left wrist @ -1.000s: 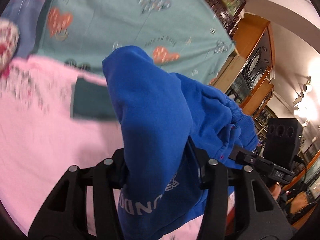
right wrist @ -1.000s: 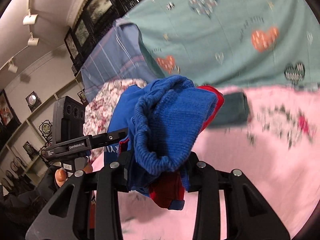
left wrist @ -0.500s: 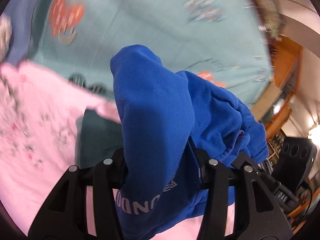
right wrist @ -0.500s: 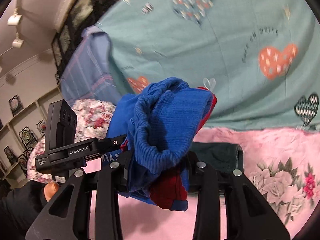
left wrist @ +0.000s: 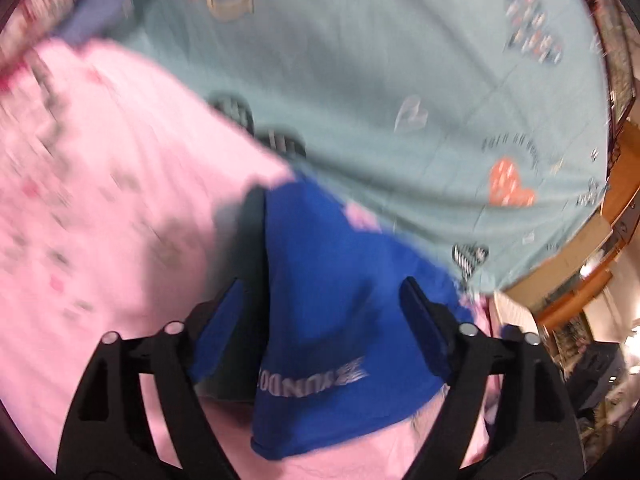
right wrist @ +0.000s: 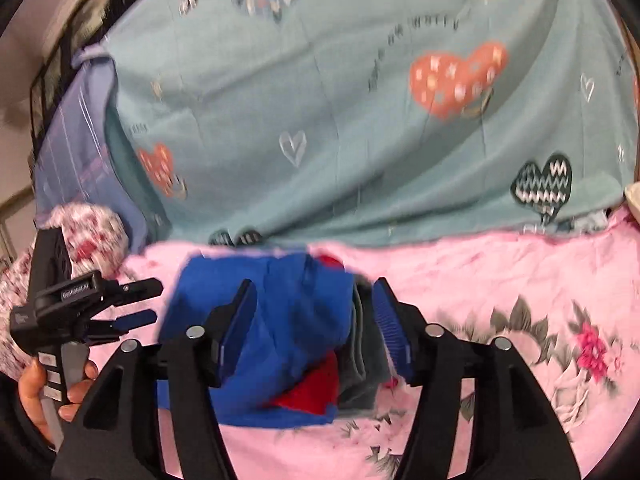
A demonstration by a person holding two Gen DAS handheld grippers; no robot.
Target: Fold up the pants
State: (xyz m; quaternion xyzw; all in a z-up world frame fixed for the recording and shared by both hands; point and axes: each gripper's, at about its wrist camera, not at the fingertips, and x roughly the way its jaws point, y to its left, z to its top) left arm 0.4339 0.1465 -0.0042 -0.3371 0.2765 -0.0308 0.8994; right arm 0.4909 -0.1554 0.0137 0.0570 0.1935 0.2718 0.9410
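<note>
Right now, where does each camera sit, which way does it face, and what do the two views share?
Left wrist: rides the left gripper, looking down its open fingers at the blue pants on the pink blanket.
Right wrist: rides the right gripper, open over the same pants; the left gripper and the hand holding it show at left.
Shared: pants, pink blanket, teal heart sheet.

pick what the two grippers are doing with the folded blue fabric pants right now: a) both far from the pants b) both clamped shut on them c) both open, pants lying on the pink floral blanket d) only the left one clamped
c: the left gripper and the right gripper both have their jaws spread wide, with the folded blue fabric pants lying loose between the fingers on the pink floral blanket.
</note>
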